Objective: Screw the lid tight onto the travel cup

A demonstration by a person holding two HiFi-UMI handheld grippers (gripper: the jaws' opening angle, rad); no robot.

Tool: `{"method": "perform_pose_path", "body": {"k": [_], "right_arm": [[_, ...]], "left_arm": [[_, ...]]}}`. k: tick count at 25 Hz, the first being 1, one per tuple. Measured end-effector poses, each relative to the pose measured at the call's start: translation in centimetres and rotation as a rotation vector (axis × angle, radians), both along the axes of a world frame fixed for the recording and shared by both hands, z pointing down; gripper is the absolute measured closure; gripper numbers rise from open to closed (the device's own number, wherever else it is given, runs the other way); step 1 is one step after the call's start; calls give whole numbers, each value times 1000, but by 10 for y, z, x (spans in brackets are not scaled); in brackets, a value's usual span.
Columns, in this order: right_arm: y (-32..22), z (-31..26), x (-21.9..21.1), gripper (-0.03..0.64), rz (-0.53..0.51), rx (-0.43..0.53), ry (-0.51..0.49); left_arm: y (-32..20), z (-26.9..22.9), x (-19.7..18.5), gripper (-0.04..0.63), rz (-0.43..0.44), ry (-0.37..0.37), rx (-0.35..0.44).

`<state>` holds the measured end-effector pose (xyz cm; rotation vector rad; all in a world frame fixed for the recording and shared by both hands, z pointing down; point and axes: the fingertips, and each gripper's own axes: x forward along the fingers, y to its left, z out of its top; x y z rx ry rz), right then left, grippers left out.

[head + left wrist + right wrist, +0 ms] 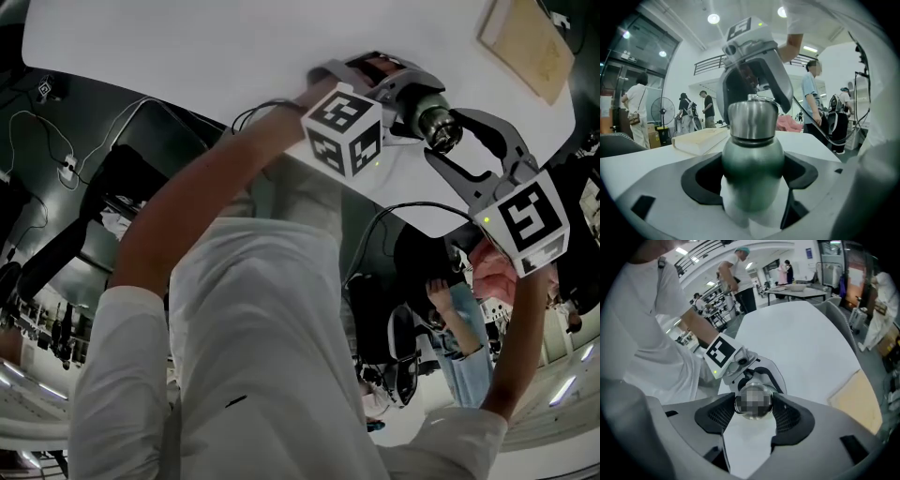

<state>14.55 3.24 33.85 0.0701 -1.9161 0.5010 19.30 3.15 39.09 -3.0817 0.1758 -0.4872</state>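
Steel travel cup [752, 173] stands upright, clamped by the left gripper [753, 180]; the right gripper [754, 405] pinches its lid [752, 117] from above, jaws set wide. Twisting should stay square to the cup's axis, the body braced.

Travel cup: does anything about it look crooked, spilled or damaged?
Nothing stands out. The travel cup sits straight in the left gripper, its lid level on top in the right gripper; no spill on the white table.
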Motion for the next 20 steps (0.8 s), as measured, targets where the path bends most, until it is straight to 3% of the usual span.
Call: {"method": "perform_pose_path", "body": {"k": [15, 18, 20], "right_arm": [[-15, -5, 17, 373, 1070, 253, -179], [-14, -5, 19, 373, 1197, 301, -199], [-12, -4, 20, 373, 1199, 308, -204]], "left_arm": [[-1, 1, 1, 238, -21, 2, -1], [-1, 1, 1, 238, -22, 2, -1], [-1, 1, 1, 238, -24, 3, -4]]}}
